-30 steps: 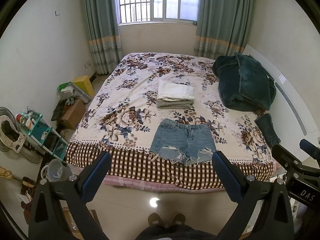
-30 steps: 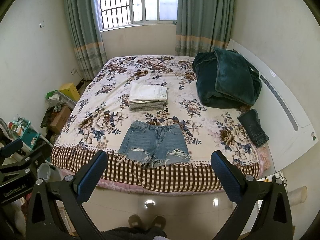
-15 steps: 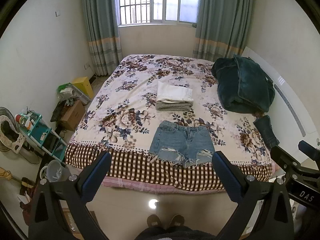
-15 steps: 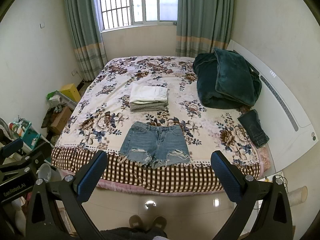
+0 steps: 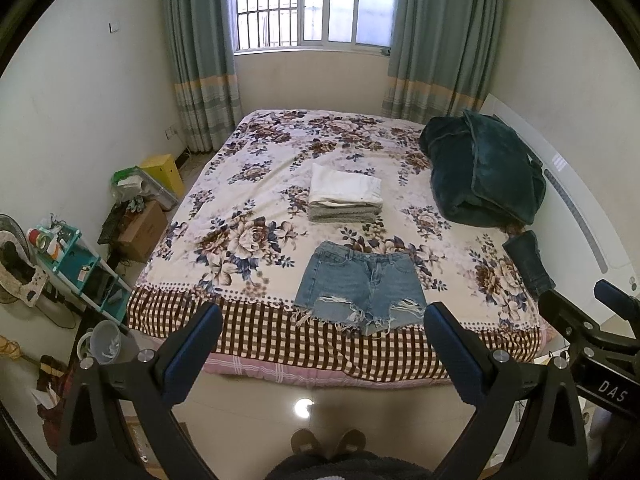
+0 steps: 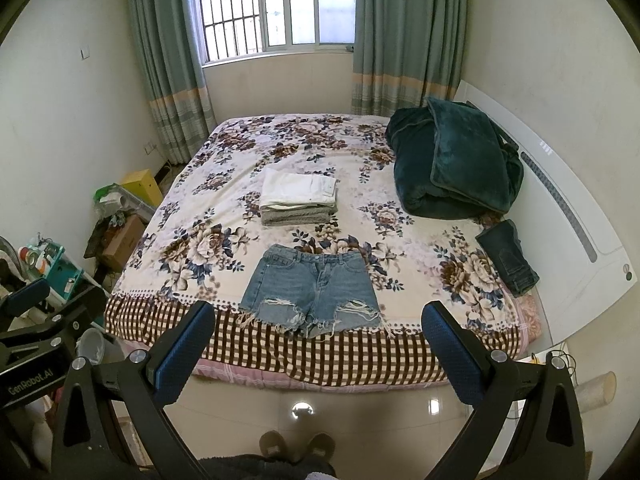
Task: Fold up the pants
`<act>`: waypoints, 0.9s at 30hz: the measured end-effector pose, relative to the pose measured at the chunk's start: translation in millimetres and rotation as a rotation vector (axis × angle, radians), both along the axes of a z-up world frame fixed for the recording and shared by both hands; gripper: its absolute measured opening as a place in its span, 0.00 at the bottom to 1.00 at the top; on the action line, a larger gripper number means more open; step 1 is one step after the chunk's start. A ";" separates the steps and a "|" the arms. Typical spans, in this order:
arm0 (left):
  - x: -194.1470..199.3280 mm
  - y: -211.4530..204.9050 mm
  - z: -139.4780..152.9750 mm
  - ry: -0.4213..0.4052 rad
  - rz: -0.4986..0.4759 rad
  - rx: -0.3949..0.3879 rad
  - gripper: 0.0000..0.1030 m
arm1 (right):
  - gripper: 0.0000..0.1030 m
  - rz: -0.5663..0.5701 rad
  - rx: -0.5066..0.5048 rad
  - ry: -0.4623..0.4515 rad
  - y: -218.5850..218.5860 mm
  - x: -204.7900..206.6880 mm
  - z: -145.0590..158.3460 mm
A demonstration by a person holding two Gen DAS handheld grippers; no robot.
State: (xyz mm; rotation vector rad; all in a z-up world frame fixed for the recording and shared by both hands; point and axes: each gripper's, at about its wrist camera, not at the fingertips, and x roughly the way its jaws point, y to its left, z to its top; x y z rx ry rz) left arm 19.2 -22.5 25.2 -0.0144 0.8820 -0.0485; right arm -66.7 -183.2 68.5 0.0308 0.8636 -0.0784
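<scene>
A pair of light blue denim shorts (image 5: 359, 285) with frayed hems lies flat near the foot edge of the floral bed (image 5: 248, 208); it also shows in the right wrist view (image 6: 312, 289). My left gripper (image 5: 322, 326) is open and empty, held above the floor short of the bed. My right gripper (image 6: 318, 326) is open and empty at about the same distance. A stack of folded white and grey clothes (image 5: 346, 199) lies behind the shorts, also in the right wrist view (image 6: 298, 197).
A dark green blanket (image 5: 482, 172) is heaped at the right of the bed. Folded dark jeans (image 6: 507, 256) lie by the white headboard (image 6: 568, 240). Boxes, a teal shelf (image 5: 76, 264) and a bucket (image 5: 106, 344) crowd the floor on the left.
Both grippers have drawn back slightly from the bed; the bed and shorts sit a little higher and smaller in view. Nothing on the bed has moved.
</scene>
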 end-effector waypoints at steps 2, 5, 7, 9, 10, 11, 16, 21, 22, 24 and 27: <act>-0.2 0.1 1.1 -0.002 0.002 -0.001 1.00 | 1.00 0.000 0.001 0.001 0.0 -0.3 -0.3; -0.6 1.6 2.1 -0.004 0.003 0.000 1.00 | 1.00 -0.001 0.001 0.001 1.0 0.2 1.8; -0.8 3.7 2.6 -0.003 0.003 -0.003 1.00 | 1.00 0.001 0.002 0.000 0.8 -0.4 1.0; -1.1 3.8 2.6 -0.005 0.002 0.000 1.00 | 1.00 0.002 0.002 -0.001 0.4 -0.8 -0.3; -1.3 5.0 2.4 -0.006 0.002 -0.001 1.00 | 1.00 0.002 0.001 -0.002 0.4 -1.0 -1.2; -1.4 5.2 2.4 -0.005 0.002 -0.002 1.00 | 1.00 0.003 0.000 -0.003 3.4 1.3 3.3; -2.0 8.5 2.9 -0.007 0.001 -0.003 1.00 | 1.00 0.002 0.004 -0.003 6.9 3.4 7.9; -2.6 10.6 3.1 -0.002 -0.002 -0.008 1.00 | 1.00 -0.003 0.011 0.016 16.1 8.5 14.4; -3.7 10.7 2.6 -0.004 -0.001 -0.012 1.00 | 1.00 -0.004 0.013 0.020 17.7 9.7 15.6; -2.6 14.1 2.7 -0.001 0.001 -0.014 1.00 | 1.00 -0.011 0.020 0.026 16.5 10.4 13.5; -2.3 16.8 1.2 -0.014 0.007 -0.014 1.00 | 1.00 -0.029 0.039 0.048 8.6 17.9 -3.2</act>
